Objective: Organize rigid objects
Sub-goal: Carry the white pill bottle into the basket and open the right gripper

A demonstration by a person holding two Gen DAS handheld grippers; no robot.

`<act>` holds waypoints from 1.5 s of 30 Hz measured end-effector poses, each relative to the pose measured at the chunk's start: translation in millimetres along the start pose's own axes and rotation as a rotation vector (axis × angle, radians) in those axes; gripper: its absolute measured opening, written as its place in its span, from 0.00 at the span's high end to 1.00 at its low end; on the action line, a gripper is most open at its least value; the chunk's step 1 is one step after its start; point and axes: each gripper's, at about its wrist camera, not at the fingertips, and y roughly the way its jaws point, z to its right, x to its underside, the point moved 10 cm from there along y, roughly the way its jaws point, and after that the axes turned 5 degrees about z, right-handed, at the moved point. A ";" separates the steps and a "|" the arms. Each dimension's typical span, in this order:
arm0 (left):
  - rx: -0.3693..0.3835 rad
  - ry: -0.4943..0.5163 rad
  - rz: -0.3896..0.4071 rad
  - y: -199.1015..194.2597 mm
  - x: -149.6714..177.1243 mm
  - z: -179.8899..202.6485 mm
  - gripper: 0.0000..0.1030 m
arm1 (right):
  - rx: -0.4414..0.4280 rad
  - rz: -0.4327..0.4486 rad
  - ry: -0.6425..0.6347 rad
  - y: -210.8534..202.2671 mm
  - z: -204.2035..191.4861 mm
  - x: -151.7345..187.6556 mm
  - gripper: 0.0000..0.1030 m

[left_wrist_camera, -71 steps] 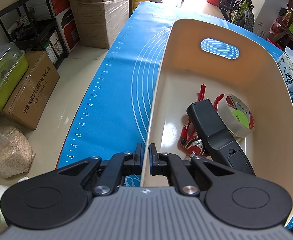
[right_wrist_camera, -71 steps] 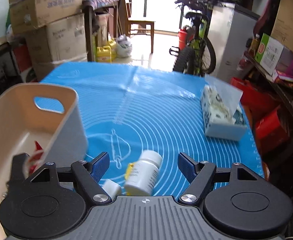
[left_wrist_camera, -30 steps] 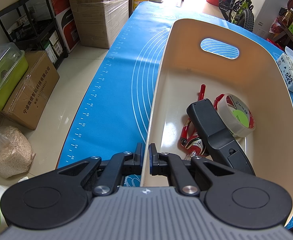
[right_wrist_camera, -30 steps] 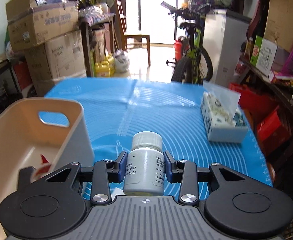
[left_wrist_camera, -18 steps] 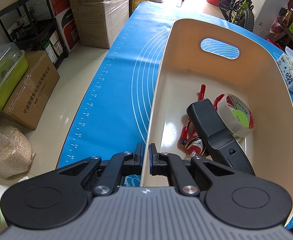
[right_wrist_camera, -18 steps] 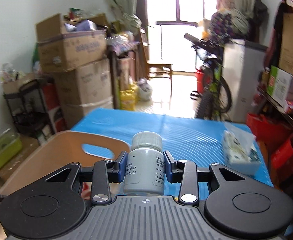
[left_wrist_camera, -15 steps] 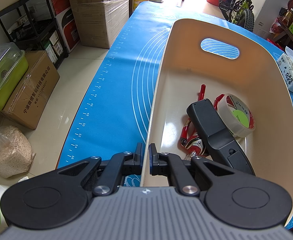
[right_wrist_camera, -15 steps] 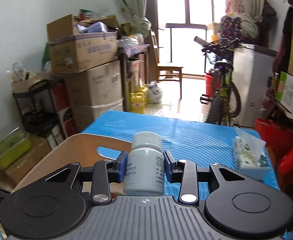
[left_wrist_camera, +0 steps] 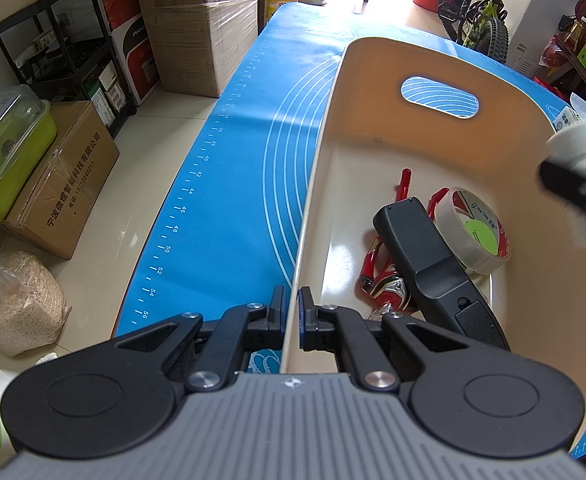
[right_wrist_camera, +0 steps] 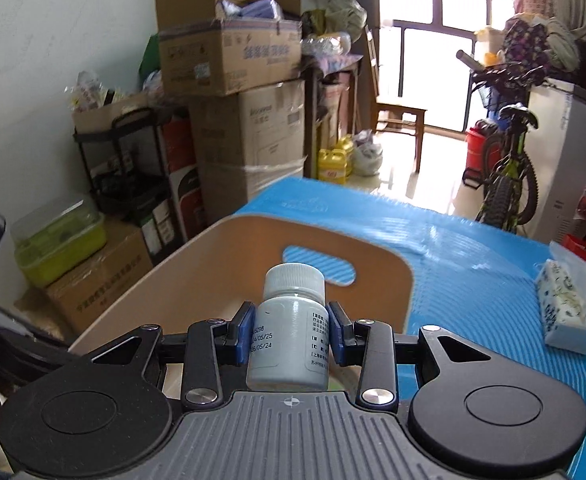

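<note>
Pill bottle (right_wrist_camera: 291, 330) rides clenched in the right gripper (right_wrist_camera: 291, 338) above the beige bin (left_wrist_camera: 373, 128), whose near wall the left gripper (left_wrist_camera: 289, 316) pinches; next, lower and release.

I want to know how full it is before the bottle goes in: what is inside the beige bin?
Inside the beige bin lie a black remote, a tape roll and red-handled pliers. The remote covers much of the pliers, and whatever lies beneath it is hidden.

Left tongs (left_wrist_camera: 289, 312) pinch the bin (left_wrist_camera: 373, 128) wall (tape (left_wrist_camera: 475, 236) inside).
</note>
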 end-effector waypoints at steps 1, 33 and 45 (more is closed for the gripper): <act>0.000 0.000 0.000 0.0 -0.3 -0.1 0.93 | -0.003 -0.018 -0.004 2.9 -2.4 4.7 0.57; 0.000 0.000 -0.001 0.0 -0.3 -0.2 0.93 | -0.052 -0.265 -0.030 28.9 -26.5 53.3 0.49; 0.000 -0.001 -0.001 -0.1 -0.1 -0.1 0.93 | -0.003 -0.108 0.034 -11.8 9.7 10.0 0.36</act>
